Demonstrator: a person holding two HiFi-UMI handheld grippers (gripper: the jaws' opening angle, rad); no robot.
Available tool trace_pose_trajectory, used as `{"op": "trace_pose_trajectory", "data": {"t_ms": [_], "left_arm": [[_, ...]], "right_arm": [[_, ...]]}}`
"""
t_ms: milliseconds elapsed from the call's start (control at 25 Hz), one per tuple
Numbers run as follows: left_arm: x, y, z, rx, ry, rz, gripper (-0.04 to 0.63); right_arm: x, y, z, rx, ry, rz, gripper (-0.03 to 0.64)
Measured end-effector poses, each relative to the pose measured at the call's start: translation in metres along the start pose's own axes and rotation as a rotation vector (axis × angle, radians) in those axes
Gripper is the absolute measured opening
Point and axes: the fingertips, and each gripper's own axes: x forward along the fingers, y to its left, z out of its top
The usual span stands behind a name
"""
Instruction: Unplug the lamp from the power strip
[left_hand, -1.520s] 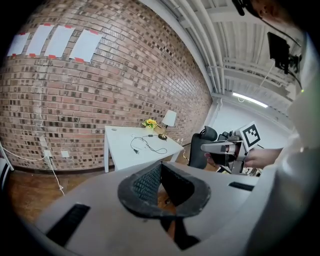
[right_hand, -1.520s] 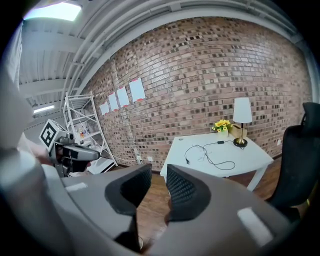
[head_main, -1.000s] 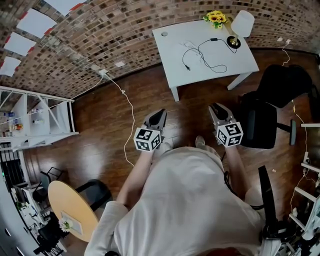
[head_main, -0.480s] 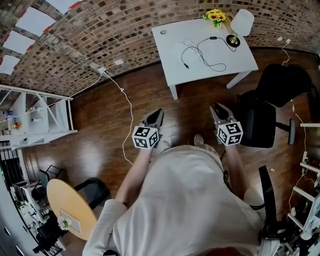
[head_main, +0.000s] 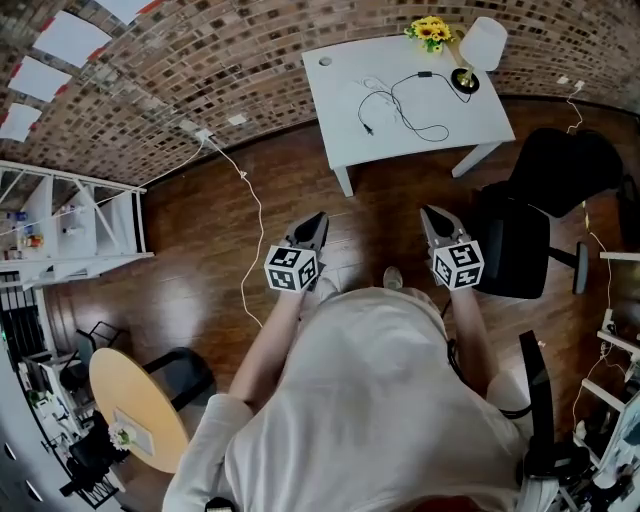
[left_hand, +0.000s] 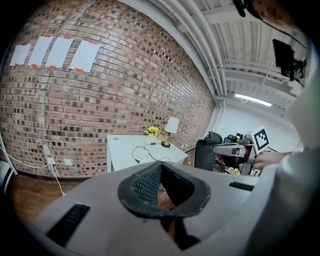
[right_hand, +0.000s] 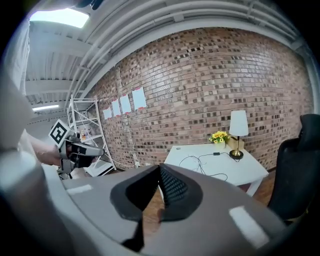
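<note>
**Over by the brick wall: lamp cord looks loose, no power strip I can spot**

Over on the white surface (head_main: 470, 110) against the brick wall (head_main: 200, 60), the lamp (head_main: 484, 45) sits at the far right corner, just beside some yellow flowers (head_main: 432, 32). Makes sense, it's tucked at the back out of the way. Its black cord (head_main: 424, 74) sprawls in loops toward the front. The plug end (head_main: 368, 128) seems to lie free on the bare top. I honestly can't make out a power strip up there, so I can't say whether the unplugging is done or not begun.

The person (head_main: 370, 400) is well apart from all that, with wooden floor (head_main: 200, 260) between them and the surface. Both grippers are held out in front, aimed at the surface and tipped a bit down. To me that reads as a carrying posture, not a working one.

- **Left gripper** (head_main: 318, 222): jaws pinched together at the tips, nothing in them.
- **Right gripper** (head_main: 432, 214): jaws have just been closing and now meet, also on nothing.

My guess is there's simply nothing in reach to grab.

A black office chair (head_main: 520, 245) sits near the right gripper. A thin white cable (head_main: 258, 215) trails across the floor from the wall.
</note>
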Motion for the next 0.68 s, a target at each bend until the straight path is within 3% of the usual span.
{"op": "trace_pose_trajectory", "data": {"t_ms": [680], "left_arm": [[0.046, -0.078, -0.027, -0.042, 0.005, 0.032, 0.003]], "right_arm": [[-0.032, -0.071, -0.021, -0.045, 0.044, 0.063, -0.009]]}}
